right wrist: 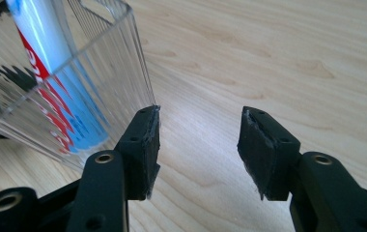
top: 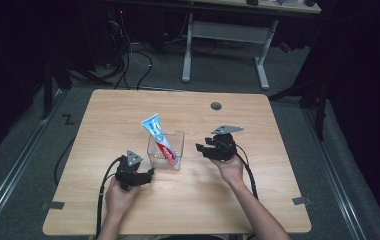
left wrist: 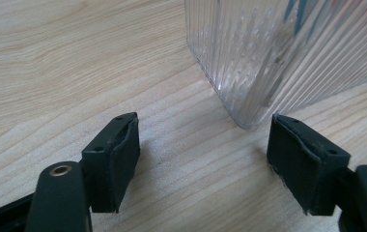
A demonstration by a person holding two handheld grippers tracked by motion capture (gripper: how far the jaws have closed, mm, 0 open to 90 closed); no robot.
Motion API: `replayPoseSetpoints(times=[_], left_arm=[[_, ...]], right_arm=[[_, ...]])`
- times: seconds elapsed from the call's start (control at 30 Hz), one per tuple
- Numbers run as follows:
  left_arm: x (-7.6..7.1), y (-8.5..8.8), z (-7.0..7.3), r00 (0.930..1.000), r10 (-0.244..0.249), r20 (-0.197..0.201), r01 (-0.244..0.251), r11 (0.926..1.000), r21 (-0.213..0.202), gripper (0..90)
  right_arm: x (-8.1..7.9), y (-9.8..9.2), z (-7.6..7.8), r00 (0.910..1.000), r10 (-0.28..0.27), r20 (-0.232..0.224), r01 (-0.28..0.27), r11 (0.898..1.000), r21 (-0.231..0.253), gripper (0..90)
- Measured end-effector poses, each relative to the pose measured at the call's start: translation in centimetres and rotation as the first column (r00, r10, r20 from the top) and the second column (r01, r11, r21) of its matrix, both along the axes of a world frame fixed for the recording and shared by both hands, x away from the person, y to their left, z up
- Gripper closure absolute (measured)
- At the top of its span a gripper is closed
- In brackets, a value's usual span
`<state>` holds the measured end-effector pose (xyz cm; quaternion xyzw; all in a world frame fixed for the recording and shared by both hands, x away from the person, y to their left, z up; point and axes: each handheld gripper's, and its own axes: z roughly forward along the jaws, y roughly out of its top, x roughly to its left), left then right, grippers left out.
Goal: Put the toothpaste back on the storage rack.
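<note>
Wooden table [top: 128, 210], lit, dark room around it. Near its middle stands a clear ribbed box [top: 154, 152], square, open-topped. A tube [top: 159, 139] of toothpaste leans in it, cap end down, flat crimped end sticking out above the rim toward the far left.

Left gripper [top: 151, 172]: low on the table just beside the box's near left corner, jaws apart, nothing between them. In the left gripper view that corner [left wrist: 242, 104] sits just ahead of the gap, close to the right-hand jaw; contact can't be told.

Right gripper [top: 198, 147]: just right of the box, jaws apart, empty. In the right gripper view the box wall [right wrist: 119, 72] lies beside the left-hand jaw, near touching.

Handling, as judged:
- Box looks like hard thin plastic: light, stiff, slick, likely to slide or tip if nudged. Pinch one wall over the rim.
- Tube: soft, light, squashes under grip. Take it by the exposed upper body or flat crimp.
</note>
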<state>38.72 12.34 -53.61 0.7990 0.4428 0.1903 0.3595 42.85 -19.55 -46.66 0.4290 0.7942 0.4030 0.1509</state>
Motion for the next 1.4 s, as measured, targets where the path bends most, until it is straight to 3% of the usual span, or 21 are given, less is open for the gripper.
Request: replayPoseSetpoints(times=[0.67,1.03,1.17,1.4], left_arm=[[0.0,0.0,0.0,1.0000,-0.001,-0.001,0.001,1.0000,0.000,27.9],[0.0,0.0,0.0,1.0000,-0.001,0.000,0.001,1.0000,0.000,27.8],[0.0,0.0,0.0,1.0000,-0.002,0.000,0.002,1.0000,0.001,27.8],[0.0,0.0,0.0,1.0000,-0.001,-0.001,0.001,1.0000,0.000,27.8]], right_arm=[[-0.2,-1.3,-2.2,0.9973,-0.048,-0.055,0.047,0.999,-0.016,49.5],[-0.4,-2.2,-5.5,0.9889,-0.087,-0.121,0.083,0.996,-0.038,49.4],[-0.7,-2.5,-5.8,0.9875,-0.100,-0.122,0.098,0.995,-0.017,50.0],[-1.0,-2.3,-5.9,0.9916,-0.092,-0.091,0.088,0.995,-0.045,49.9]])
